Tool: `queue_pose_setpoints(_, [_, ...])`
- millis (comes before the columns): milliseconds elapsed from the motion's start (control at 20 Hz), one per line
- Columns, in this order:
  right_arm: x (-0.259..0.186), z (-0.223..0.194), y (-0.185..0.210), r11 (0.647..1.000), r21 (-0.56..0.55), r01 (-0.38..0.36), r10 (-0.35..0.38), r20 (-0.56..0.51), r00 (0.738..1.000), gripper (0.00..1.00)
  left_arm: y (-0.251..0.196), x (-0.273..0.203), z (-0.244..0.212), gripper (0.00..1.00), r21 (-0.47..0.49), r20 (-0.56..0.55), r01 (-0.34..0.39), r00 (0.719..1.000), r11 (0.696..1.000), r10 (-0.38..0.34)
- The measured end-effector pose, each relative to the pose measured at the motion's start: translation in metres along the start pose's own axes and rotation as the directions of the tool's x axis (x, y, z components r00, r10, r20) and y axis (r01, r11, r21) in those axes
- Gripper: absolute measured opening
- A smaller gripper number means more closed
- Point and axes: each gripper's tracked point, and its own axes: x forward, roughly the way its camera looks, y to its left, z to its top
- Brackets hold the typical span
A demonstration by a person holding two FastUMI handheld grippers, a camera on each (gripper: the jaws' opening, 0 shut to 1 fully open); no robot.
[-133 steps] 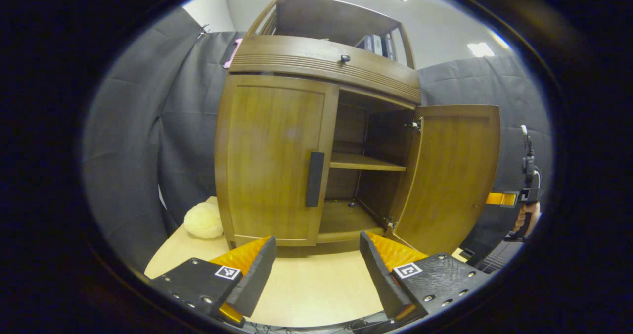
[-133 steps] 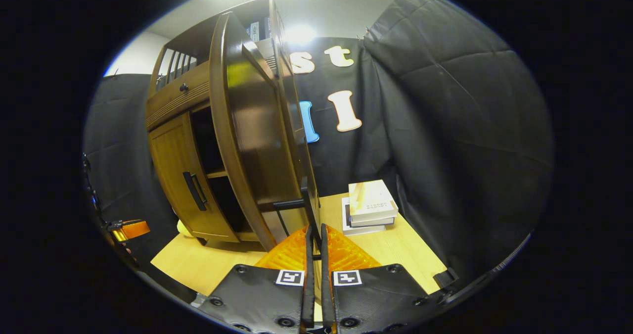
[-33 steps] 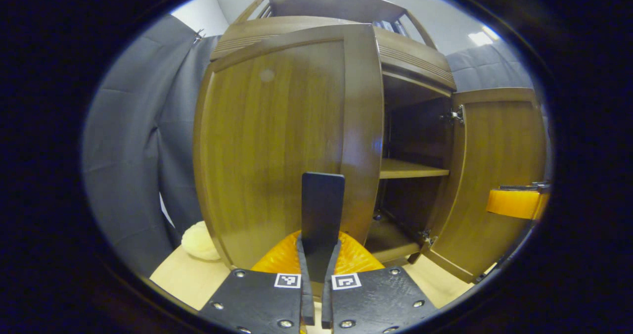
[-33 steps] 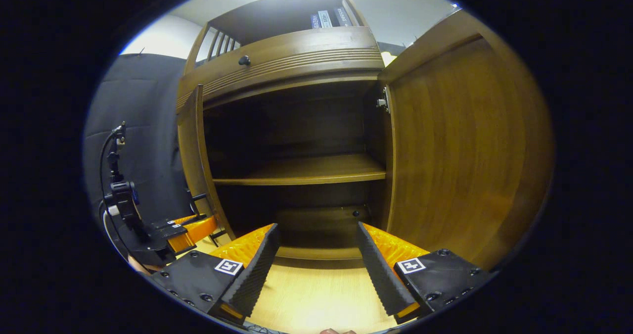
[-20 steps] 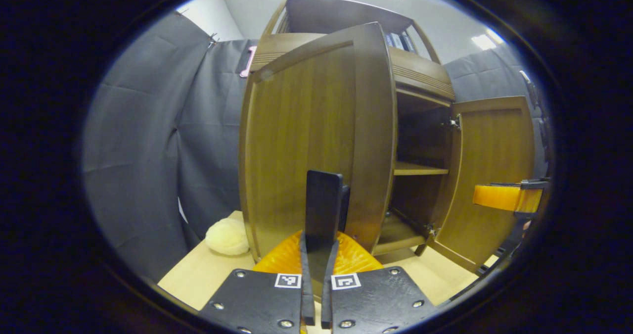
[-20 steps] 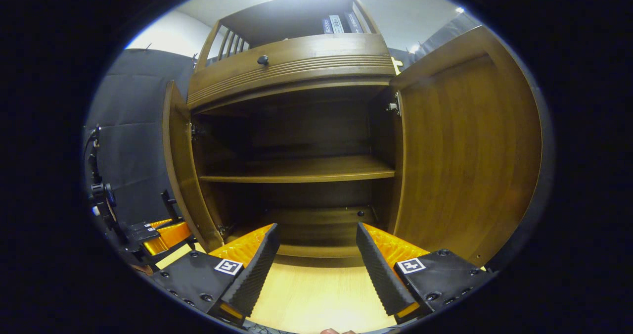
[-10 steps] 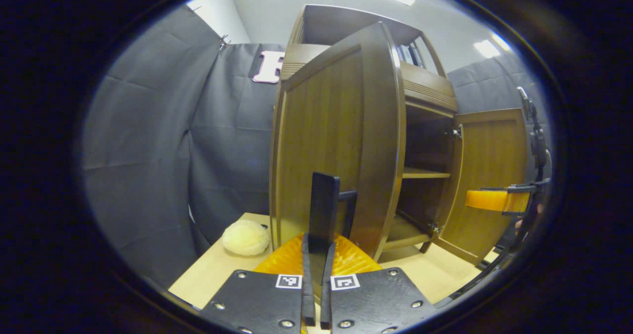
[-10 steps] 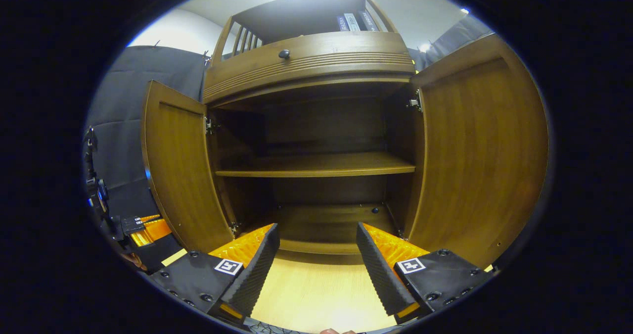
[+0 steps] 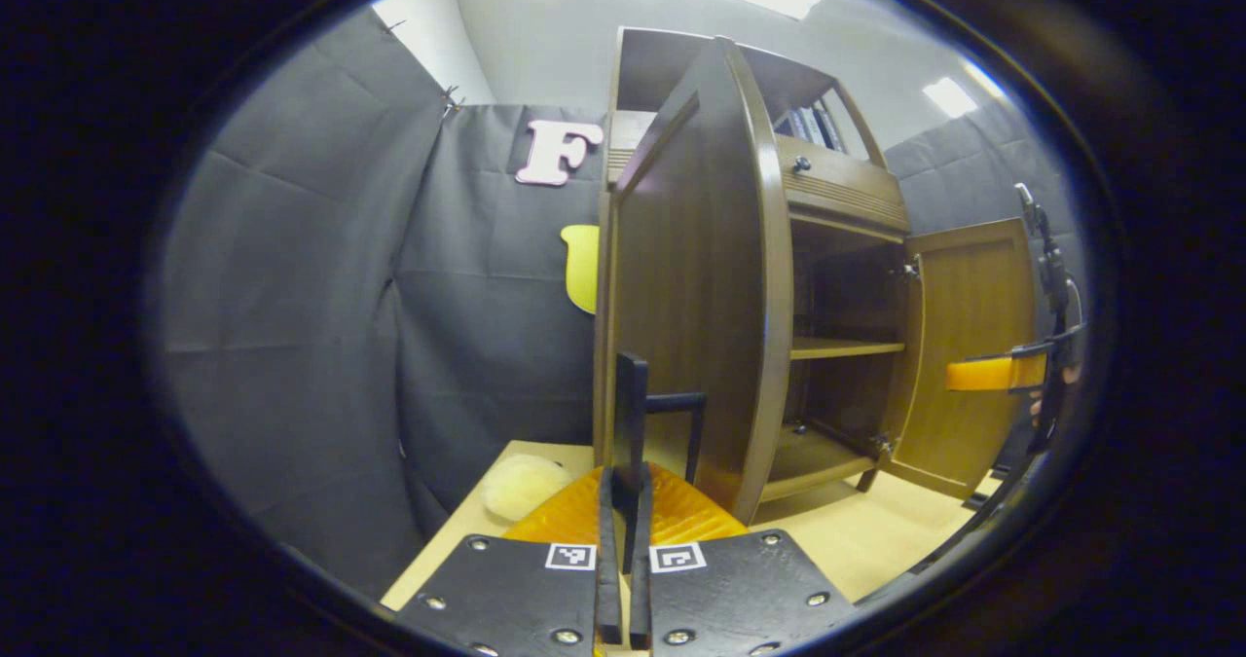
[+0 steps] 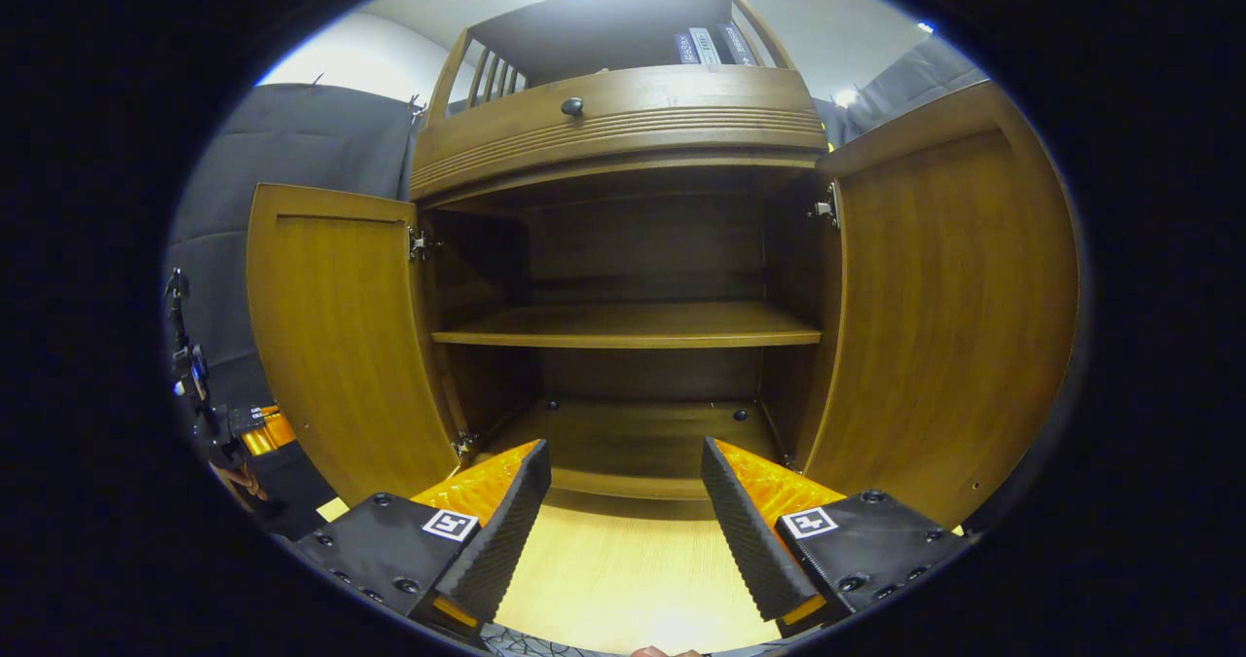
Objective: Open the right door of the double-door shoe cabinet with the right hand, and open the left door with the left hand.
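We see our left gripper [image 9: 623, 501] pinching the left door's handle [image 9: 630, 414], left door [image 10: 336, 331] swung wide, right gripper [image 10: 623, 511] spread before the open shoe cabinet [image 10: 623, 122], right door [image 10: 949, 297] open.

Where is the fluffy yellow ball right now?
In the left gripper view, the fluffy yellow ball lies on the table at lower left, beside the cabinet's open left door, just left of the left tongs gripping the door handle.
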Motion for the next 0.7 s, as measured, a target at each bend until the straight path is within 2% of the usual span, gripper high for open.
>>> queue_pose_setpoints(250, [0.0,0.003,-0.008,1.0,-0.029,0.0,0.0,-0.005,1.0,0.93,0.048,-0.001,-0.002,0.05,0.041,-0.023,0.014,1.0,0.999,-0.013])
queue_pose_setpoints(400, [-0.003,0.01,-0.023,0.998,-0.067,0.018,-0.017,0.014,1.0,0.93,0.051,0.0,-0.002,0.05,0.007,-0.033,0.037,0.999,0.999,-0.037])
queue_pose_setpoints(500, [-0.004,0.014,-0.035,0.996,-0.073,0.046,-0.044,0.025,0.999,0.92,0.052,0.001,-0.002,0.05,0.023,-0.035,0.027,0.999,0.999,-0.026])
queue_pose_setpoints(550, [-0.005,0.016,-0.04,0.996,-0.066,0.058,-0.057,0.029,0.998,0.97,0.052,-0.002,-0.001,0.05,0.032,-0.033,0.017,0.999,0.999,-0.016])
queue_pose_setpoints(600, [-0.006,0.017,-0.045,0.996,-0.056,0.07,-0.069,0.034,0.997,0.93,0.052,-0.004,-0.001,0.05,0.031,-0.033,0.006,0.999,0.999,-0.005])
queue_pose_setpoints(700, [-0.007,0.019,-0.056,0.994,-0.044,0.096,-0.094,0.04,0.995,0.93,0.054,-0.011,0.001,0.05,0.02,-0.033,-0.02,0.999,1.0,0.021])
